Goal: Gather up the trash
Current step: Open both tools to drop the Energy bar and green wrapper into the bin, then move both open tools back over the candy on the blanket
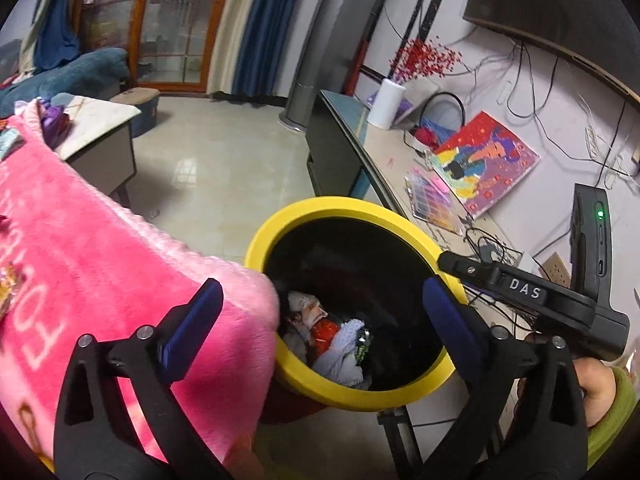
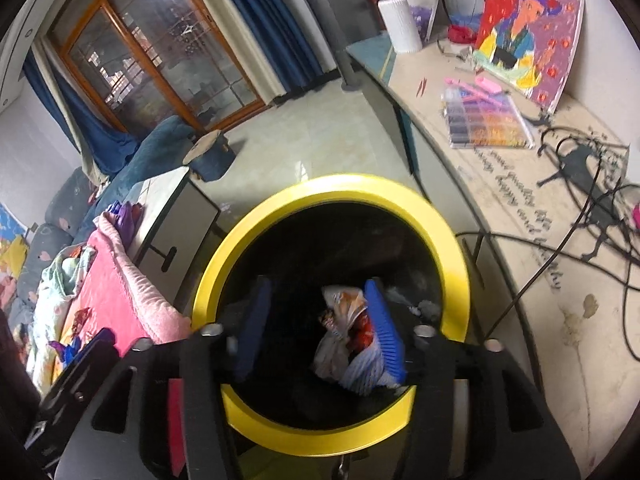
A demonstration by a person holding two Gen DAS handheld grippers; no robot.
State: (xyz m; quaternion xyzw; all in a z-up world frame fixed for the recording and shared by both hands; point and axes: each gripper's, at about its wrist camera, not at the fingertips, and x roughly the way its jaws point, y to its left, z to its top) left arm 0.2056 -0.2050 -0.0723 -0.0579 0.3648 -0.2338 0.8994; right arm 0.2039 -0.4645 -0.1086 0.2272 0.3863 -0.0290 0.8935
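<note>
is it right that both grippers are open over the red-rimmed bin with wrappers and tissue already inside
Not quite: the bin's rim is yellow, not red, as both wrist views show. The rest holds: the left gripper and right gripper stand open above it, nothing pinched between their pads, and crumpled wrappers and tissue lie inside.

Both views are lit evenly and fairly dimly, mostly by daylight admitted through the window [image 2: 160,60]. A soft glare is reflected off the tiled floor [image 1: 208,168], and few hard shadows are cast. The inside of the yellow-rimmed bin [image 2: 456,264] is left almost black, so little detail is resolved there. Straight edges are bent strongly by the fisheye lens, and dark vignetting is seen in the corners. Slight motion blur is shown in the right wrist view, especially low in the frame.
</note>
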